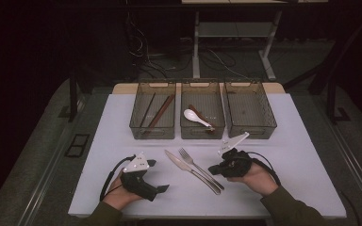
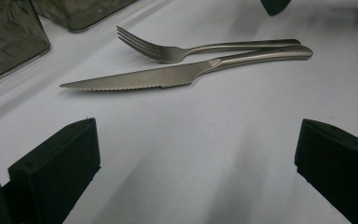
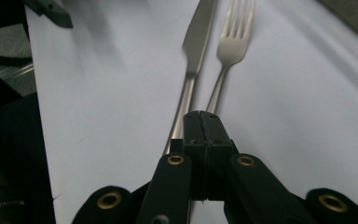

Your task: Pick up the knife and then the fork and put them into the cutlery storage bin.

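**Two tools at the cutlery**

My right tool point(image 3: 204, 122) is clenched: in the right gripper view its two black jaws meet flat against each other, with nothing visible between the pads. Their tip sits over the handle ends of the knife point(image 3: 193, 60) and the fork point(image 3: 230, 46), which run away from it side by side toward the top of that view. Whether the tip touches either handle I cannot tell.

From the high view, my right tool point(image 1: 215, 169) lies low at the right of the white desk point(image 1: 287, 155), its tip pointing left at the near ends of the two handles. The knife point(image 1: 188, 168) and fork point(image 1: 199, 165) lie diagonally in the middle of the desk, handles touching or nearly so (the blade and tines point up-left, toward the bins).

My left tool point(image 1: 162, 189) rests on the desk to the left of the cutlery, well apart from it. Its jaws stand wide and released in the left gripper view, bare desk between them, with the knife point(image 2: 182, 70) and fork point(image 2: 200, 48) lying beyond.

Behind the cutlery stand three smoky plastic bins in a row. The left bin point(image 1: 152, 133) holds chopsticks point(image 1: 159, 113), the middle bin point(image 1: 202, 133) a white spoon point(image 1: 196, 117), and the right bin point(image 1: 250, 131) looks bare.
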Available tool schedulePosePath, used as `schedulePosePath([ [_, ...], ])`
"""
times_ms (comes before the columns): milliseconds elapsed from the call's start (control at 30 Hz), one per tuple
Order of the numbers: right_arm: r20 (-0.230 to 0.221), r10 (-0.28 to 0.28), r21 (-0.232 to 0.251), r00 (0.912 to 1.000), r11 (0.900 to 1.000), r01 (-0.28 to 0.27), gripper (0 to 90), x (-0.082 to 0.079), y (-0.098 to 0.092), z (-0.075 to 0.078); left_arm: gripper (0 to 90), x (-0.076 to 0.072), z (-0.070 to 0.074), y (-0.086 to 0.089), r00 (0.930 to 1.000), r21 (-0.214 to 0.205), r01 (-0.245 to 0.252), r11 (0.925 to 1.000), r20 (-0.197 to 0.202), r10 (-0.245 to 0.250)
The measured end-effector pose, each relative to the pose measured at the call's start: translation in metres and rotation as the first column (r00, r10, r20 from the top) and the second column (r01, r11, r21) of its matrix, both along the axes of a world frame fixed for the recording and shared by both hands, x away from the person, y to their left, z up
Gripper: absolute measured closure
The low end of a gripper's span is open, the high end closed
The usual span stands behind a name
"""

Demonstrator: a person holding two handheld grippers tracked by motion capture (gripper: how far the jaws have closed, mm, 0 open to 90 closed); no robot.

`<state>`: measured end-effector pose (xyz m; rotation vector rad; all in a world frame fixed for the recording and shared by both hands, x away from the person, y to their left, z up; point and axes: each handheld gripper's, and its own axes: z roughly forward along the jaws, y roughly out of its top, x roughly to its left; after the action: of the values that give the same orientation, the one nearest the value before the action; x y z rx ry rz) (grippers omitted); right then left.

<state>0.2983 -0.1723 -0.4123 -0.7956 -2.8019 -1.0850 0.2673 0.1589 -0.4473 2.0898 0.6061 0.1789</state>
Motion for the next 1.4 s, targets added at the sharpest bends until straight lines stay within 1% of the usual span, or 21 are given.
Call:
schedulePosePath([
  [33,0.001,0.011,-0.005,0.9999,0.9999,-0.011,89.4,-0.001,0.0,-0.002,0.0,0.0,0.0,0.0,1.0,0.0,-0.001,1.0,-0.001,0.001],
  [267,-0.011,0.037,-0.025,0.9993,0.999,-0.037,89.4,-0.011,0.006,-0.008,0.0,-0.001,0.0,0.0,1.0,-0.001,-0.007,1.0,-0.001,0.007],
  [333,-0.012,0.041,-0.037,0.9991,0.9985,-0.042,89.4,-0.014,0.008,-0.011,0.0,-0.001,0.001,0.0,1.0,-0.002,-0.008,1.0,0.0,0.008],
  [467,0.004,0.055,-0.08,0.9985,0.9954,-0.054,89.4,-0.016,0.01,-0.015,0.0,-0.001,0.0,0.0,1.0,0.0,-0.003,1.0,0.001,0.003],
  [567,0.014,0.048,-0.099,0.9987,0.994,-0.047,89.4,-0.017,0.012,-0.018,0.0,-0.001,0.0,0.0,1.0,-0.001,-0.004,1.0,0.001,0.004],
  [600,0.011,0.047,-0.098,0.9988,0.9941,-0.046,89.4,-0.017,0.012,-0.017,0.0,-0.001,0.0,0.0,1.0,-0.002,-0.006,1.0,-0.001,0.006],
  [700,0.024,0.043,-0.108,0.9988,0.9934,-0.041,89.5,-0.016,0.012,-0.018,0.0,-0.001,0.0,0.0,1.0,-0.002,-0.006,1.0,-0.002,0.006],
  [733,0.031,0.031,-0.131,0.999,0.991,-0.027,89.5,-0.017,0.012,-0.018,0.0,-0.001,0.0,0.0,1.0,-0.002,-0.006,1.0,-0.001,0.006],
  [800,0.03,0.019,-0.127,0.9994,0.9917,-0.016,89.5,-0.016,0.011,-0.019,0.0,-0.001,0.0,0.0,1.0,0.0,-0.003,1.0,0.0,0.003],
  [933,0.025,0.013,-0.127,0.9996,0.9918,-0.01,89.6,-0.016,0.012,-0.019,0.0,-0.001,0.0,0.0,1.0,0.0,-0.002,1.0,-0.001,0.002],
  [1000,0.028,0.001,-0.131,0.9996,0.9914,0.002,89.6,-0.017,0.014,-0.019,0.0,-0.001,0.0,-0.001,1.0,0.0,-0.003,1.0,-0.001,0.003],
  [1033,0.023,-0.002,-0.129,0.9997,0.9917,0.004,89.6,-0.019,0.015,-0.019,0.0,-0.001,0.0,-0.001,1.0,0.0,-0.002,1.0,-0.001,0.002],
  [1067,0.035,0.003,-0.139,0.9994,0.9903,0.002,89.6,-0.019,0.016,-0.02,0.0,-0.001,0.0,-0.001,1.0,0.001,-0.002,1.0,-0.001,0.002],
  [1167,0.036,0.018,-0.156,0.9992,0.9877,-0.012,89.7,-0.02,0.02,-0.021,0.0,-0.001,0.0,0.0,1.0,0.0,-0.003,1.0,0.0,0.003],
  [1233,0.042,0.019,-0.167,0.999,0.9858,-0.011,89.7,-0.021,0.021,-0.022,0.0,-0.001,0.0,0.0,1.0,0.0,-0.004,1.0,-0.001,0.004],
  [1400,0.035,0.014,-0.164,0.9993,0.9864,-0.008,89.7,-0.02,0.02,-0.022,0.0,-0.001,0.0,0.0,1.0,-0.001,-0.004,1.0,0.0,0.004],
])
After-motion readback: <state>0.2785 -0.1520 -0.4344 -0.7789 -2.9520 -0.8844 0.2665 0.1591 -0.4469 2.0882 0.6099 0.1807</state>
